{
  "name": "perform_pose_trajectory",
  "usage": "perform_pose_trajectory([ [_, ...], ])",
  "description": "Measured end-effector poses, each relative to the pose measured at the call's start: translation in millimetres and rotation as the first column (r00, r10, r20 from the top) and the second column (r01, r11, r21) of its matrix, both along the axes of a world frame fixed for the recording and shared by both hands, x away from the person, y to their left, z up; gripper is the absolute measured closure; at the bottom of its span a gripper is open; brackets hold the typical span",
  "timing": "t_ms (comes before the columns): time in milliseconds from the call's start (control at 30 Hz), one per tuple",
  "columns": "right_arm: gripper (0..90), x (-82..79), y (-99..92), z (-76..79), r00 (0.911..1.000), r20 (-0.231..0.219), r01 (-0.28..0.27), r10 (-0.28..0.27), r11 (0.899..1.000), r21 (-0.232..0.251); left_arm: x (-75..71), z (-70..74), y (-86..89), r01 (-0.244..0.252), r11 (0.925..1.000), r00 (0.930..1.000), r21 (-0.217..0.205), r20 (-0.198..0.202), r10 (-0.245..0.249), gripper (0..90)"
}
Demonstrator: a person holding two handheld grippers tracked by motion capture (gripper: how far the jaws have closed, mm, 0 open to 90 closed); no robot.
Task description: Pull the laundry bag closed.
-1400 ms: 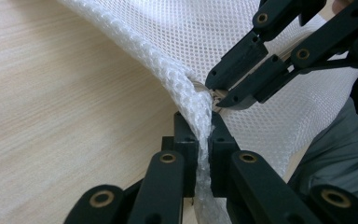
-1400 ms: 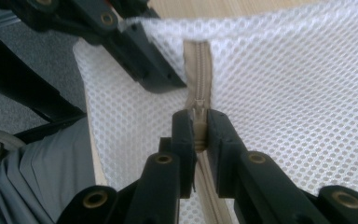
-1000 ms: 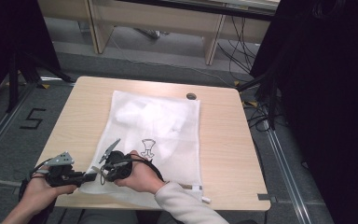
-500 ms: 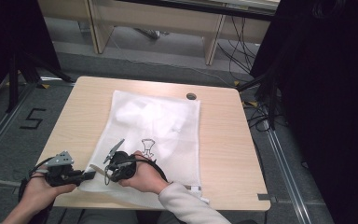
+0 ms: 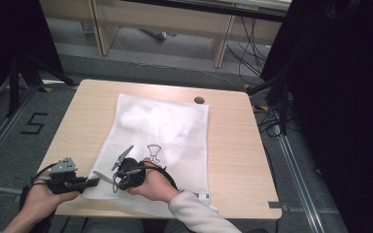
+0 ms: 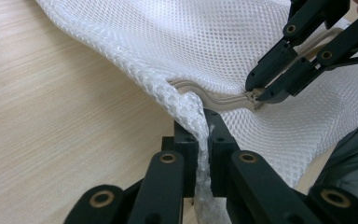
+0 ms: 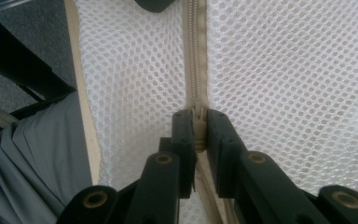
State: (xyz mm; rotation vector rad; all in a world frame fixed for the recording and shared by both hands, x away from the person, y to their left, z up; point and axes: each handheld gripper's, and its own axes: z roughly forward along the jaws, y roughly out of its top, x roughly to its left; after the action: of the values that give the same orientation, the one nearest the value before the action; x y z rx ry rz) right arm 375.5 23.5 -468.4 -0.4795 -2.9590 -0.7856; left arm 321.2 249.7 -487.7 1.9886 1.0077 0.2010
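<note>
White mesh bag (image 5: 167,141) with honeycomb hole pattern, slightly see-through; a black outline print (image 5: 153,153) on it near the middle. Beige zipper (image 7: 196,56) with cream tape along the bag edge. Light wood-grain table (image 5: 233,160), pale tan, with a small dark round cap (image 5: 199,100). Left gripper (image 6: 204,140) and right gripper (image 7: 199,128) black, brass-coloured rivets. Grey three-cornered plate (image 5: 64,165). Sleeve (image 5: 199,216) light grey. Grey floor (image 5: 9,131) with a black "5" marking (image 5: 34,124).
</note>
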Motion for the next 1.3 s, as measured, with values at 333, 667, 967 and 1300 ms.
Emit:
perform_pose_trajectory([
  [333, 82.6, -0.1, -10.1, -3.5, 1.0000, 0.006, 0.002, -0.003, 0.999, 0.035, 0.1, -2.2, -0.2, -0.011, 0.9999, 0.9999, -0.006, -0.009, 0.011, 85.2],
  [667, 82.6, -3.0, -12.7, -4.6, 0.9999, 0.015, 0.004, -0.004, 1.000, 0.024, -0.2, -5.0, 0.5, -0.005, 1.0000, 1.0000, 0.008, -0.005, 0.005, 85.2],
  [967, 82.6, -3.1, -18.3, -2.9, 1.0000, 0.008, 0.005, -0.006, 1.000, 0.024, -0.3, -5.2, -0.1, 0.002, 1.0000, 1.0000, 0.006, 0.001, -0.002, 85.2],
  [1300, 82.6, -2.5, -25.5, -1.1, 0.9999, 0.009, 0.005, -0.006, 1.000, 0.028, -0.9, -5.3, -0.4, -0.005, 1.0000, 1.0000, 0.006, 0.002, 0.005, 85.1],
])
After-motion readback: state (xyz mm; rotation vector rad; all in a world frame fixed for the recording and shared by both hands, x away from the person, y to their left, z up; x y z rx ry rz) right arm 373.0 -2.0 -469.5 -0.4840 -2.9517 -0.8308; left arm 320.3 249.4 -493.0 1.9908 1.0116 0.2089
